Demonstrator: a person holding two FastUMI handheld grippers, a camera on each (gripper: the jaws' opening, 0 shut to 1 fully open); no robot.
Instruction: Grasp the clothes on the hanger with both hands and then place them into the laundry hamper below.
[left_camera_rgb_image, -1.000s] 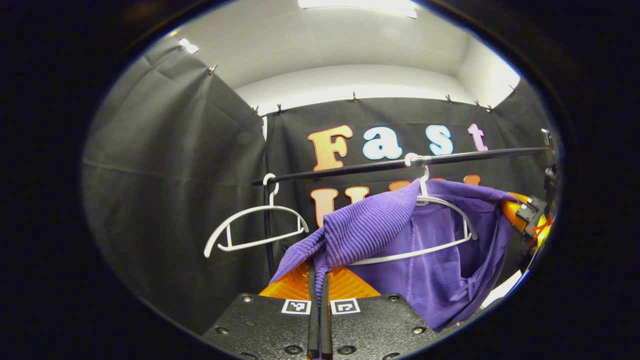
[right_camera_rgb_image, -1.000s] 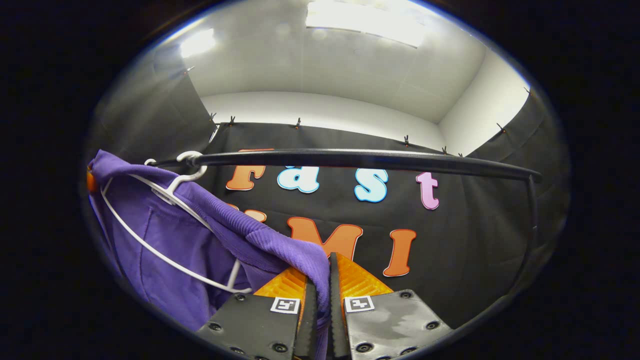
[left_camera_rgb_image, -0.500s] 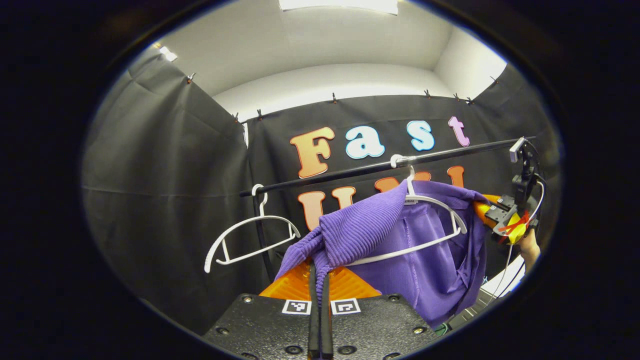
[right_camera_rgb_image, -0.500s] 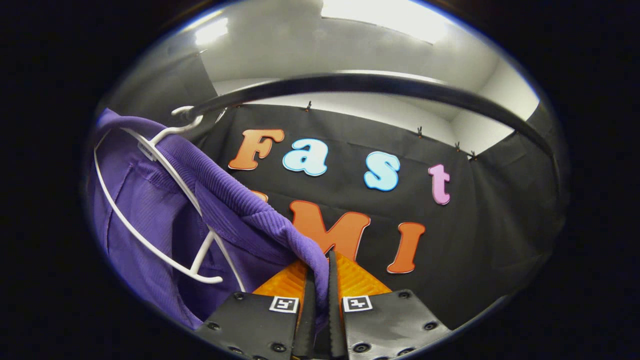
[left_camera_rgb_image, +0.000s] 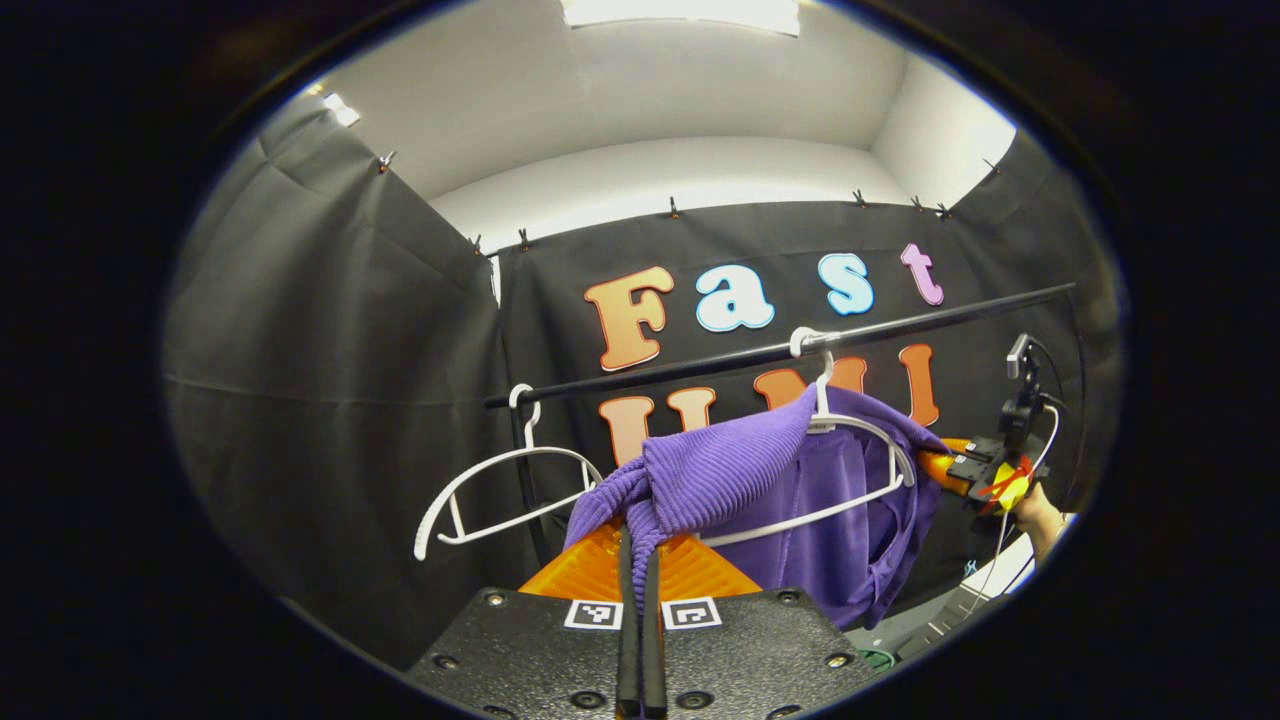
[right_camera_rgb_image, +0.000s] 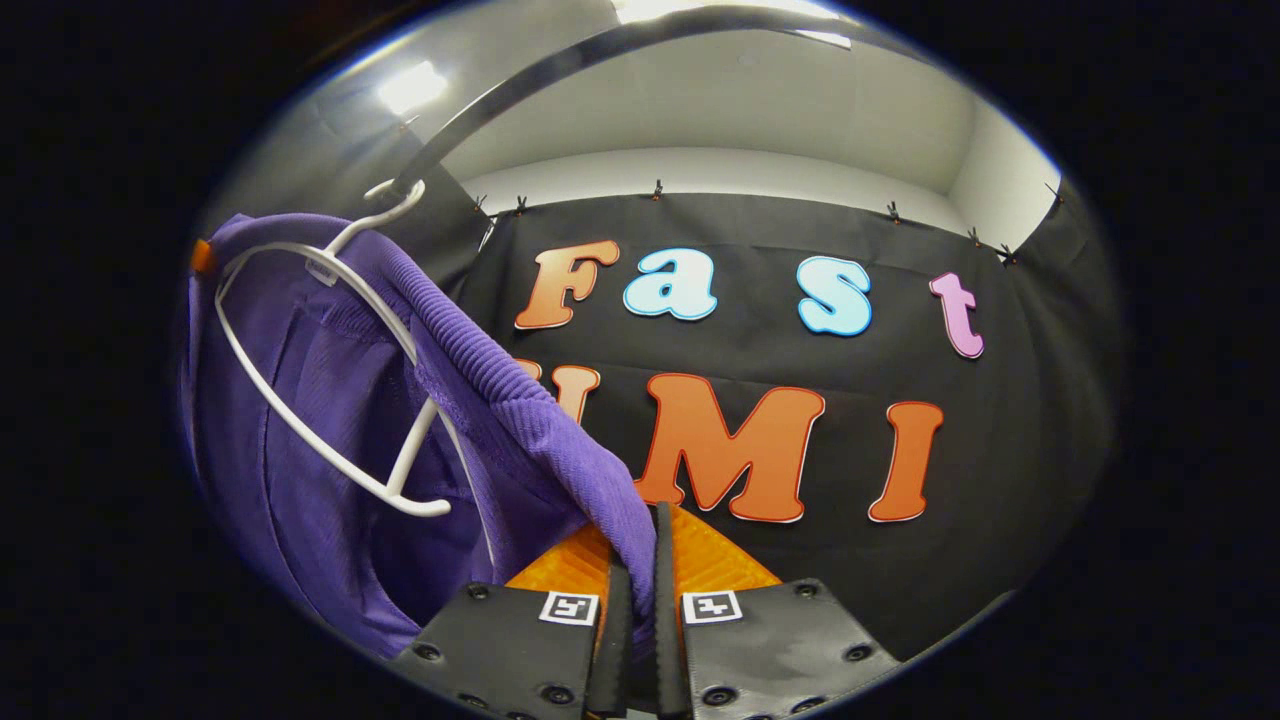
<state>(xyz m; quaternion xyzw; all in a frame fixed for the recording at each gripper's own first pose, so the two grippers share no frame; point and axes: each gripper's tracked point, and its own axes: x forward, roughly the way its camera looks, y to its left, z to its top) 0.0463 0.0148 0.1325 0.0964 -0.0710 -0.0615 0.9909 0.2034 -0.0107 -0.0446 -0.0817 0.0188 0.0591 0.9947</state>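
Both claws are closed on the purple garment (left_camera_rgb_image: 760, 470): in the left gripper view the left claw (left_camera_rgb_image: 636, 545) pinches a ribbed fold at one shoulder, and in the right gripper view the right claw (right_camera_rgb_image: 640, 545) pinches the ribbed edge at the other shoulder. The garment is still draped over its white hanger (right_camera_rgb_image: 330, 400), which hooks on the black rail (left_camera_rgb_image: 780, 350); a second, bare hanger (left_camera_rgb_image: 505, 490) hangs further along the rail toward its left end. Over the last second the right claw has dropped and pulled outward: the rail, which crossed the middle of the right gripper view, now arcs along the top, and the hanger's end pokes clear of the cloth. In the left gripper view the other gripper, with the hand holding it, now sits farther off and lower, and the cloth is stretched between the two grips. The shoulders appear to be peeling off the hanger, so the garment looks close to coming free; lowering it into the hamper remains to be done.
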